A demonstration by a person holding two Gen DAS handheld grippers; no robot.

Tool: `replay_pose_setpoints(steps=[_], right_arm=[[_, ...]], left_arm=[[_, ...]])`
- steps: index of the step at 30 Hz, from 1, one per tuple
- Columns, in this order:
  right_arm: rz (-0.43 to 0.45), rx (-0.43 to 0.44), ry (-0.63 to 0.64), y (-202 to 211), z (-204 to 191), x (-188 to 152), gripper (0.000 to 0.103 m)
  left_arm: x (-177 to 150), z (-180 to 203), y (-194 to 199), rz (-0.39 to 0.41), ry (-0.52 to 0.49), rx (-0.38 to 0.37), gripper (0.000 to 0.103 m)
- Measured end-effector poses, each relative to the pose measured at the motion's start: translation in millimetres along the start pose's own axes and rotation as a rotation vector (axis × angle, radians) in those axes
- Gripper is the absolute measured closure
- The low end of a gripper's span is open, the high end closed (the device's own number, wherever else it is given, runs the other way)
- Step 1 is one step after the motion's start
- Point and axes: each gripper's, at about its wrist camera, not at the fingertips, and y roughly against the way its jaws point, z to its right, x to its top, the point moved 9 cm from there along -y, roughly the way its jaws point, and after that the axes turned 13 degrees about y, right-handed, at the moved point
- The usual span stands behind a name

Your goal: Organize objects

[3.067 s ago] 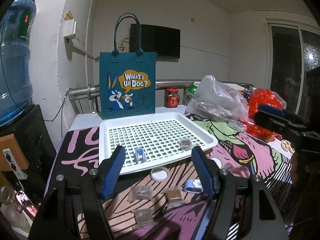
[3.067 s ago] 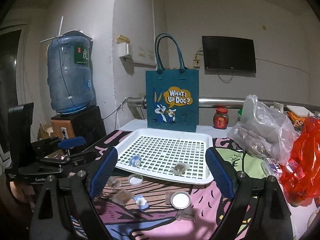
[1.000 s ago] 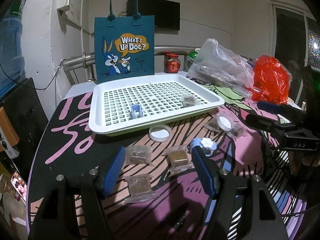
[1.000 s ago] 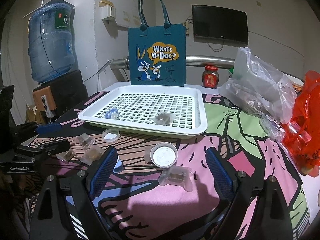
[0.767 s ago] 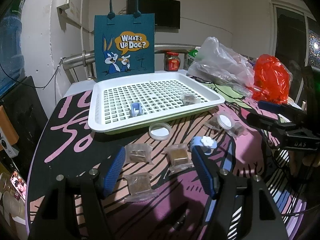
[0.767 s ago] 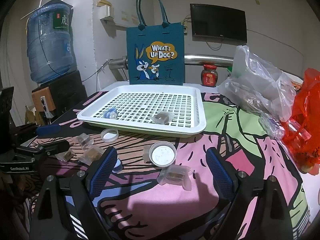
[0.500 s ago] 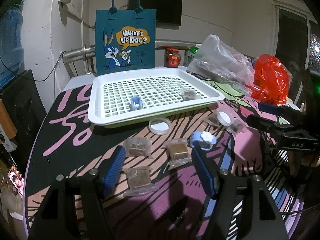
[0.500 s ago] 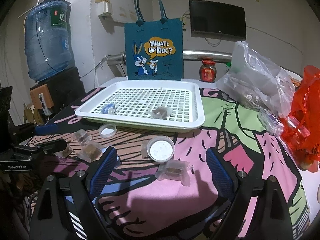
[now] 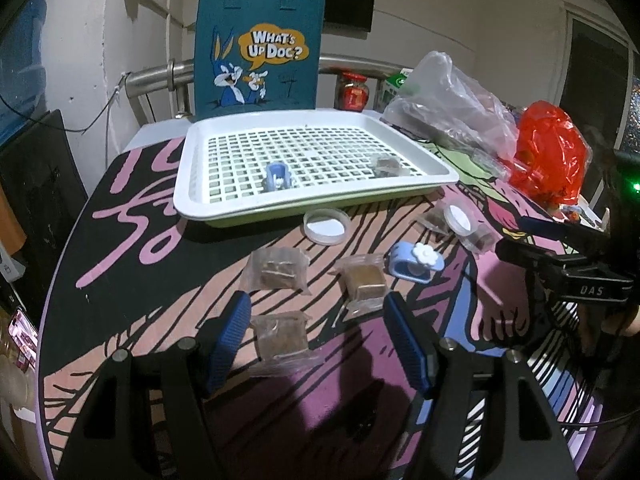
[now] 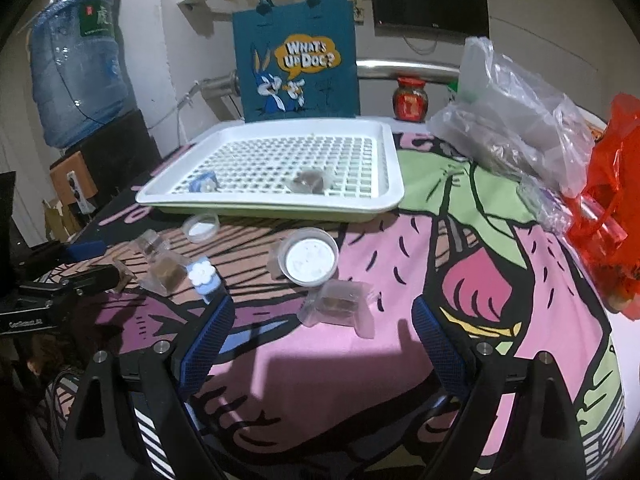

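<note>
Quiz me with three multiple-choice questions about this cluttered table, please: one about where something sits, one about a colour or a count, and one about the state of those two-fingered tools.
1. Where does the white tray sit?
A. Inside the red bag
B. In front of the teal cartoon bag
C. On the water bottle

2. How many things lie in the tray?
A. Two
B. Five
C. None

3. How do the left gripper and right gripper stand?
A. Both clamped on packets
B. Left holds the tray
C. Both open, holding nothing

Answers:
1 B: the bag stands upright right behind the tray's far rim.
2 A: only a small blue clip and one clear snack packet rest on the grid.
3 C: both pairs of blue pads stand wide apart, and the packets between them lie untouched on the cloth.
</note>
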Motion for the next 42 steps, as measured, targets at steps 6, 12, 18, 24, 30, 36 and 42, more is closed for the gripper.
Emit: replay_pose_setpoints(steps=[6,12,18,24,30,36,42], right_arm=[[-0.047,0.006,0.009,-9.0,-2.4,-2.9,0.026],[-0.070,0.007,-0.003,-17.2,-1.2,-1.5,0.030],[-0.126,0.055,-0.045,-30.9,0.4,-7.4,0.055],[-0.121,0.073,-0.069,-29.8,1.8,-8.3,0.072],[-0.039,0.079,-0.002,-14.2,-11.2,2.7,0.103],[-0.037,0.058,0.042,-11.7,-18.5,3.7,0.095],[-0.053,0.038,0.052,-17.4,-15.2,7.9,0.035]], left_arm=[[-1.3,-5.4,-3.9,-0.023,0.021,0.002,0.036],[-5.4,-8.6,-9.8,-0.055,0.022,0.030,0.047],[-6.7,-14.0,-13.8,-0.070,0.036,0.062,0.072],[-8.8,-10.2,-14.7,-0.088,0.030,0.024,0.074],[-3.9,2.2,0.4,-0.020,-0.006,-0.035,0.074],[-2.2,3.5,2.2,-0.011,-0.013,-0.036,0.074],[-2.9,2.9,1.4,-0.017,-0.007,-0.044,0.074]])
